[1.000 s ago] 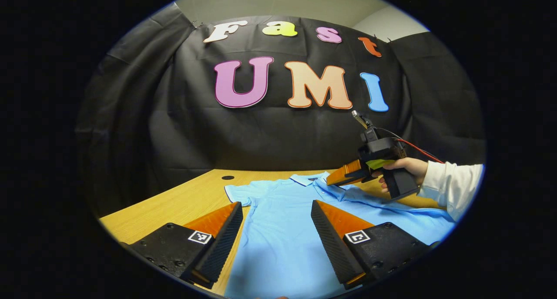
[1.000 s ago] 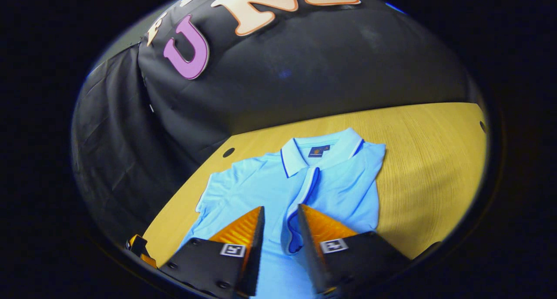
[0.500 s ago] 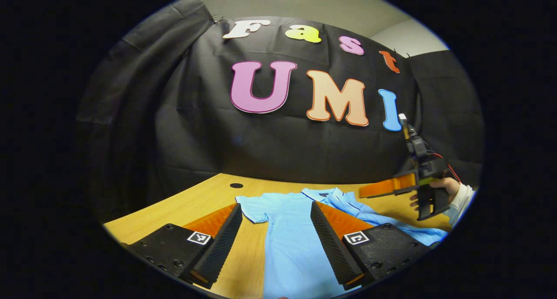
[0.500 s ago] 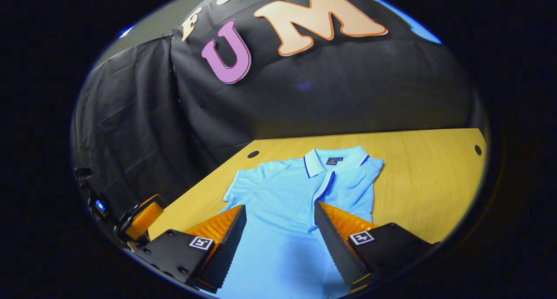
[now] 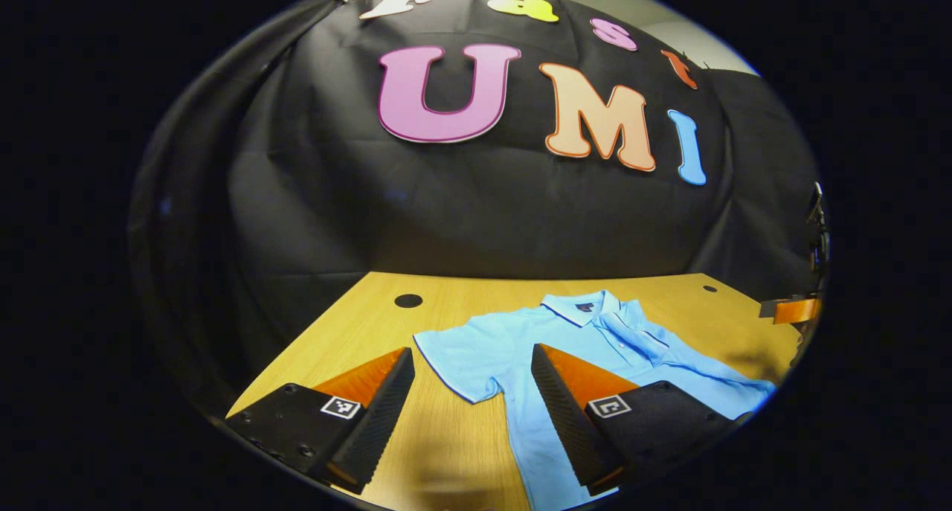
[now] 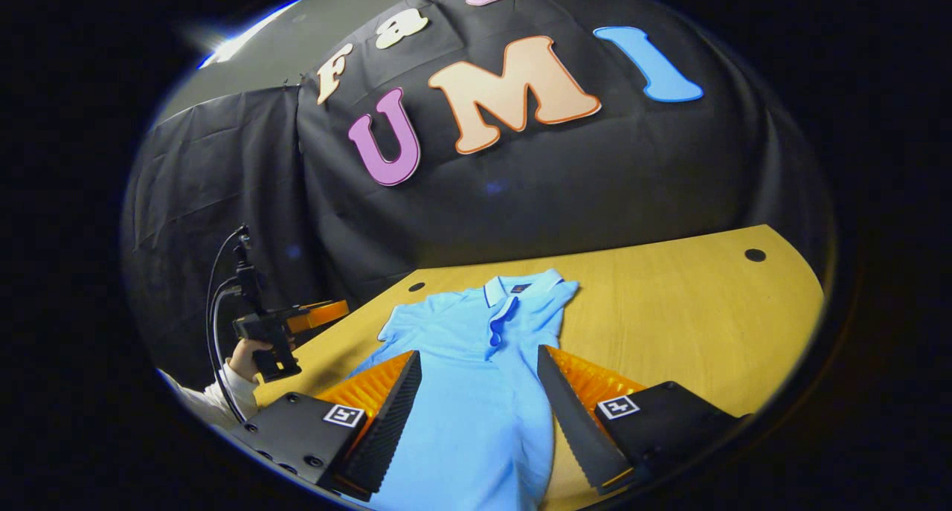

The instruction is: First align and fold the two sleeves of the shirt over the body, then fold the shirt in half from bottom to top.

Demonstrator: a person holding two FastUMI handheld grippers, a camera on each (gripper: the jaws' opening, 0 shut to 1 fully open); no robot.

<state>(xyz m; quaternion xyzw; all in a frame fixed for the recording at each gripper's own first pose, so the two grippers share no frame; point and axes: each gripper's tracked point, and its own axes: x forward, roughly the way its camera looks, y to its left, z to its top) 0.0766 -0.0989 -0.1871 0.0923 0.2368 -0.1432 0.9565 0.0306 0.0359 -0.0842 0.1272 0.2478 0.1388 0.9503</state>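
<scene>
Both grippers hang with jaws apart, holding nothing. Nearer the shirt's [image 5: 595,362] unfolded sleeve [image 5: 465,358], toward the table's [image 5: 357,325] left edge, is the left gripper [image 5: 472,407]; the right gripper [image 6: 480,414] sits over the body.

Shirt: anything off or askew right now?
Nothing damaged. The shirt lies flat on the table, but lopsided: its right sleeve is already folded over the body, while the left sleeve is spread out. Both tools are open above it.
</scene>
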